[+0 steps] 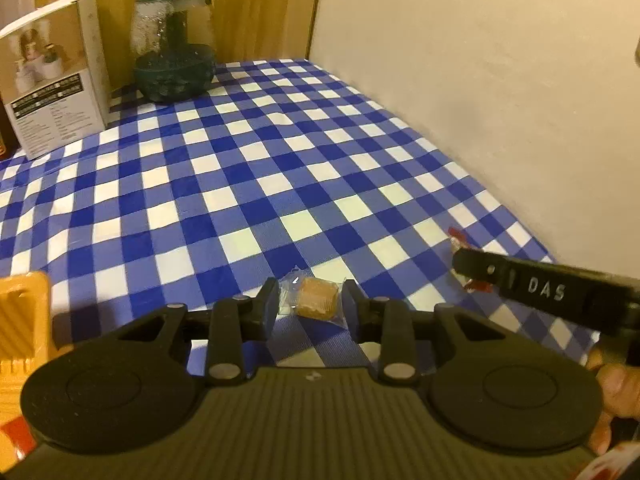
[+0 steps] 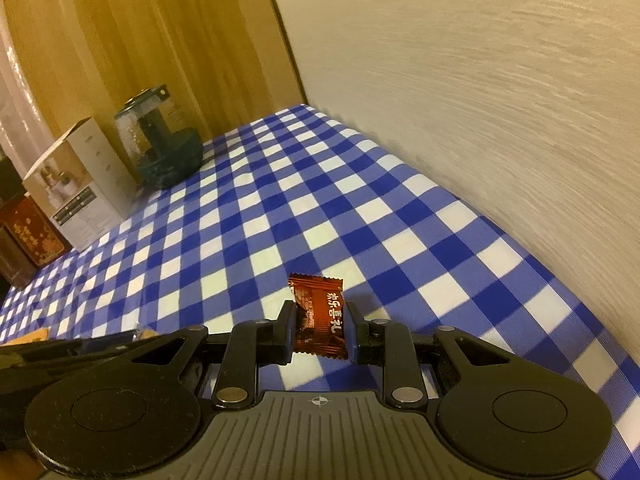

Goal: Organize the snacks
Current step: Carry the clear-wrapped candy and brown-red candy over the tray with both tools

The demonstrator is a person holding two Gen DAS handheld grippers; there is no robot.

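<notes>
My left gripper [image 1: 310,306] is squeezing a clear-wrapped tan candy [image 1: 316,297] just above the blue checked cloth [image 1: 248,184]. My right gripper [image 2: 319,326] pinches a red-brown candy [image 2: 320,314], lifted too. A yellow basket [image 1: 22,320] sits at my left; a white box [image 1: 52,76] and green jar [image 1: 174,44] stand far back.

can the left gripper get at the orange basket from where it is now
Probably yes: the orange basket sits right beside the left gripper with nothing between them, though its jaws are already clamped on a clear-wrapped candy.

White carton [image 1: 56,76], green-lidded jar [image 1: 174,46], checked cloth [image 1: 248,168]
</notes>
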